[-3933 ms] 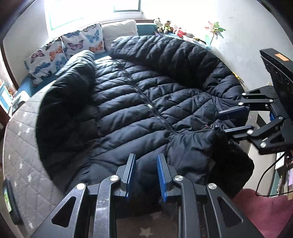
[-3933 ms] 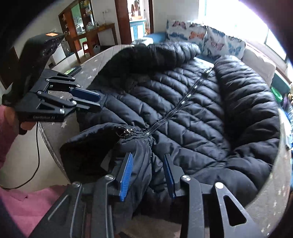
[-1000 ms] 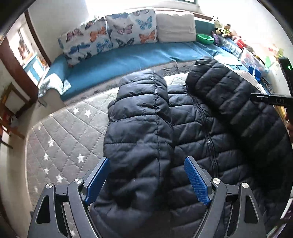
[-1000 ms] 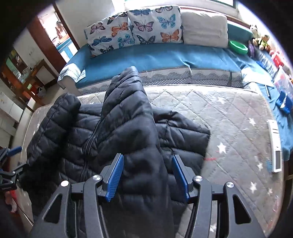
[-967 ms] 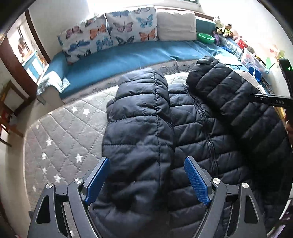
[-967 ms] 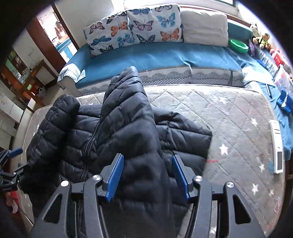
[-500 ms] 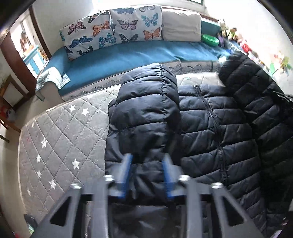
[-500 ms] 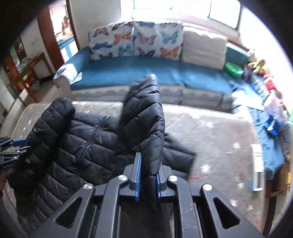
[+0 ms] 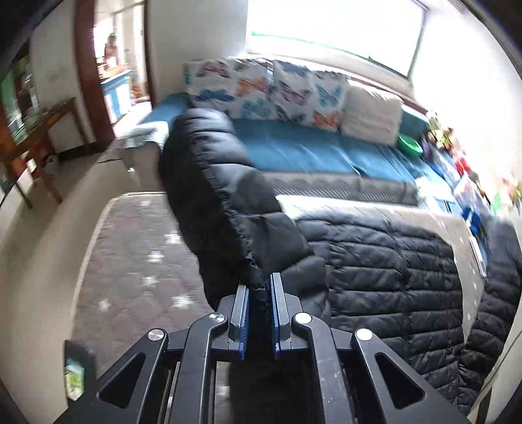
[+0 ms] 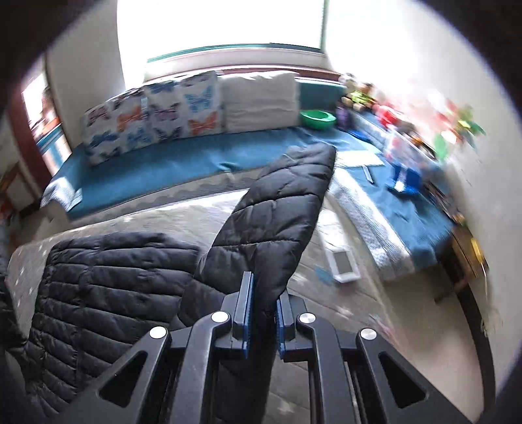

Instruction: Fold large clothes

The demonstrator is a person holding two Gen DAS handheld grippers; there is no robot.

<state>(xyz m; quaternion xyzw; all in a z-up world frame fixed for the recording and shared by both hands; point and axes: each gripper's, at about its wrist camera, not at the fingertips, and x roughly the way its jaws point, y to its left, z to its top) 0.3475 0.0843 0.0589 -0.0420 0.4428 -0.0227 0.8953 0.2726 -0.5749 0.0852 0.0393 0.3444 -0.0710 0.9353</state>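
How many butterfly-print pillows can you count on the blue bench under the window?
2: one butterfly pillow at the left end of the blue bench, the second right beside it, against the plain white cushion. None seems hidden.

Bright window (image 10: 222, 29) above blue daybed (image 10: 169, 169), glare washed out wall. Butterfly-print cushions (image 10: 153, 114) and plain white cushion (image 10: 261, 101) lined along back. Green bowl (image 10: 317, 119) at daybed end, blurred toys beside. Grey star-quilted mattress (image 9: 130, 254) in front. Wooden table (image 9: 36, 146) by doorway (image 9: 114, 75) at left.
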